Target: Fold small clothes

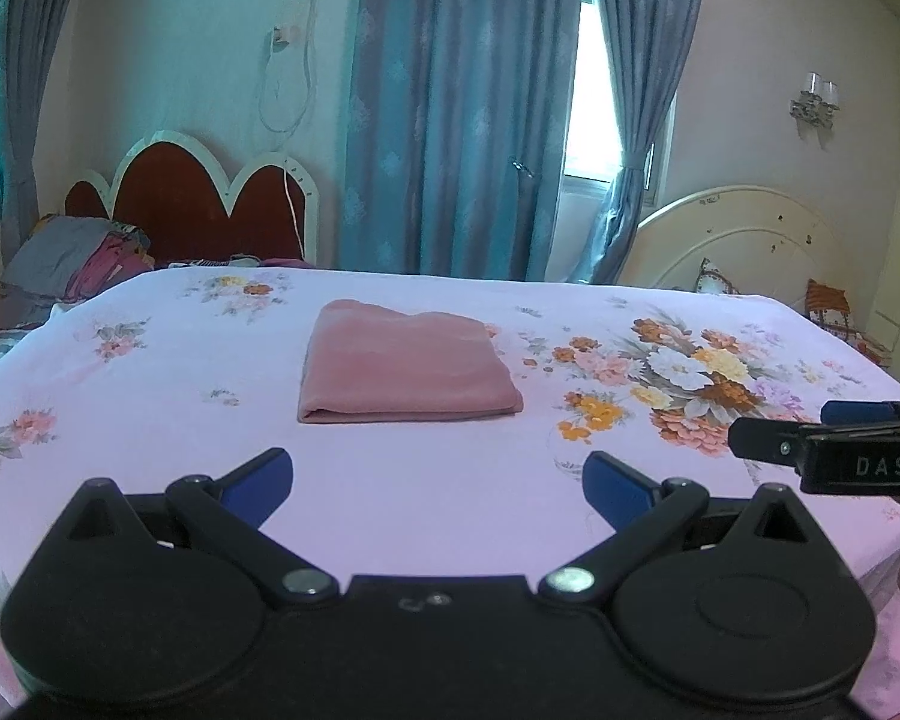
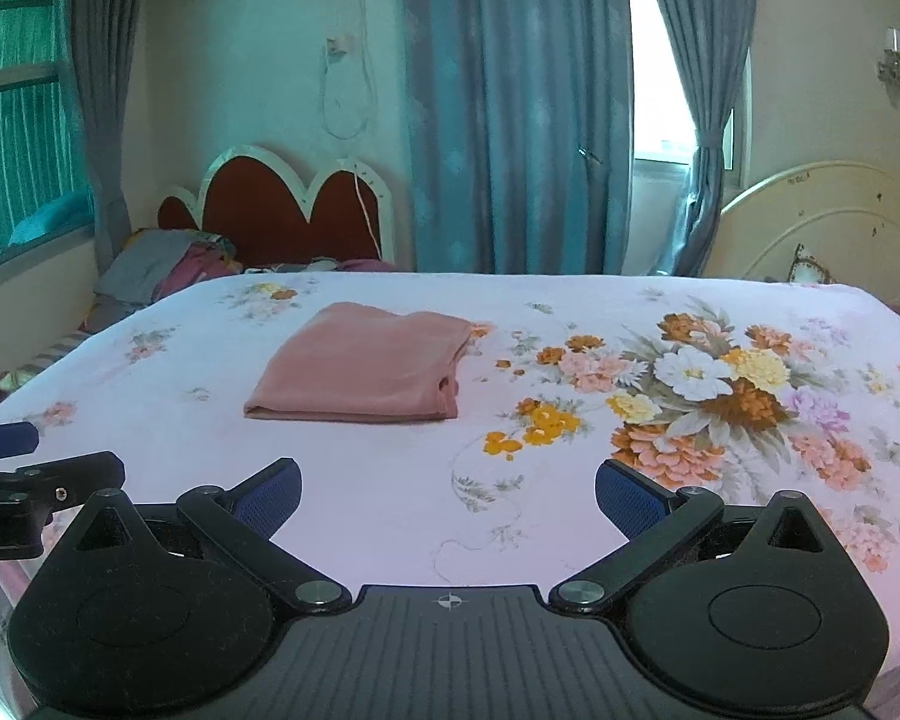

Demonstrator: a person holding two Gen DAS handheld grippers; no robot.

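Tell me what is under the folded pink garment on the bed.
The folded pink garment lies flat on the floral bedsheet. Around it only sheet shows; the part beneath is covered, so anything under it cannot be seen. Both grippers, left and right, are open, apart from it.

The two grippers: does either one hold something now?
No. The left gripper and right gripper are open and empty; the pink cloth lies folded, untouched.

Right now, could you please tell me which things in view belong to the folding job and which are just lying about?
Job: pink folded garment, left gripper, right gripper.
Lying about: heap of clothes, cushions.
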